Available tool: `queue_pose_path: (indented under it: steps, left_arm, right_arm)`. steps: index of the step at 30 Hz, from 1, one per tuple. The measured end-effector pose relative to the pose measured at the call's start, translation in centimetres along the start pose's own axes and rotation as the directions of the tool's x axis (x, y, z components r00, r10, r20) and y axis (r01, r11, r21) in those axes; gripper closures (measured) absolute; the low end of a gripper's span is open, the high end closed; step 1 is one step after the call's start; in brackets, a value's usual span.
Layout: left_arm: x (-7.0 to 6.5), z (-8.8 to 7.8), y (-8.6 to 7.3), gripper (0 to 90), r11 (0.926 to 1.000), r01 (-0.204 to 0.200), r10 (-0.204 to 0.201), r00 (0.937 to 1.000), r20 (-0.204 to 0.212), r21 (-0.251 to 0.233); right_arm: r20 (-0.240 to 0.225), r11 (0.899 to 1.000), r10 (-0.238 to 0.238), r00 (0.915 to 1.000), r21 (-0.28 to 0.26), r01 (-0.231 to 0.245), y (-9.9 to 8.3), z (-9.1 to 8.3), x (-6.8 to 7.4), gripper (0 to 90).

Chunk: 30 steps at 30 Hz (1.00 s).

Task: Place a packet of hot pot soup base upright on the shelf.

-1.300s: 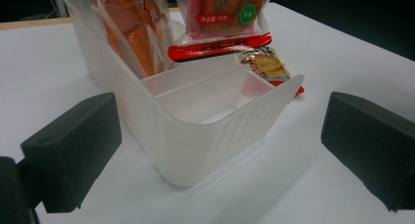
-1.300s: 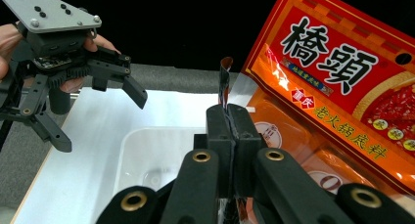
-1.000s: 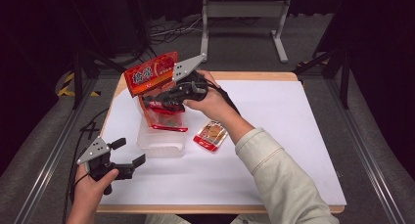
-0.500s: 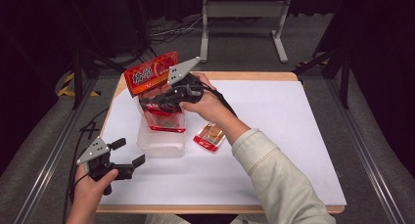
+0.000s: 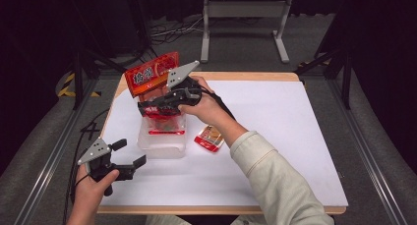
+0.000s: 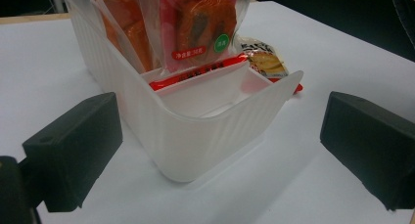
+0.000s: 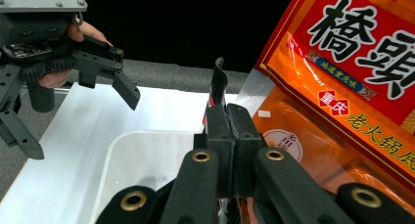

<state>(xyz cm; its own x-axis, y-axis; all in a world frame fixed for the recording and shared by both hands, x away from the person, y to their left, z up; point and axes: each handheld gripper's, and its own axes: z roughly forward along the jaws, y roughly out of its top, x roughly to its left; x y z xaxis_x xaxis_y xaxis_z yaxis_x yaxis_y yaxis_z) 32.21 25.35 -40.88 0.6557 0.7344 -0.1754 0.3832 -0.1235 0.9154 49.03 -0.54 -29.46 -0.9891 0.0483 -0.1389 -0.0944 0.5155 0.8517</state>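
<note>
A translucent white bin point(image 5: 162, 145) stands left of centre on the white table. A large orange-red snack bag point(image 5: 147, 77) leans upright at its far end. My right gripper point(image 5: 146, 107) hovers over the bin, shut on the top edge of a red and clear snack packet point(image 5: 166, 123) that hangs down into it. In the right gripper view the jaws point(image 7: 228, 117) pinch the packet's thin dark edge point(image 7: 218, 82) beside the orange bag point(image 7: 352, 62). My left gripper point(image 5: 129, 153) rests open near the table's front left corner, pointing at the bin point(image 6: 195, 136), apart from it.
A small red snack packet point(image 5: 210, 138) lies flat on the table just right of the bin, also seen behind it as a packet point(image 6: 266, 62) in the left gripper view. White table surface point(image 5: 295, 126) stretches to the right. Metal stand legs point(image 5: 243, 11) stand beyond the far edge.
My right gripper has shifted slightly left and down with the packet, lowering it toward the bin. The left gripper has stayed where it was.
</note>
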Motion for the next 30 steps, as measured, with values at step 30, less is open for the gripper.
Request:
queue_pose_path:
  steps: [30]
  left_arm:
    - [0.0, 0.4, 0.0, 2.8, 1.0000, 0.001, -0.001, 1.0000, 0.004, 0.005]
  right_arm:
    - [-0.004, 0.989, 0.063, 0.9980, 0.136, -0.062, -3.4, 1.3, 0.4, 81.5]
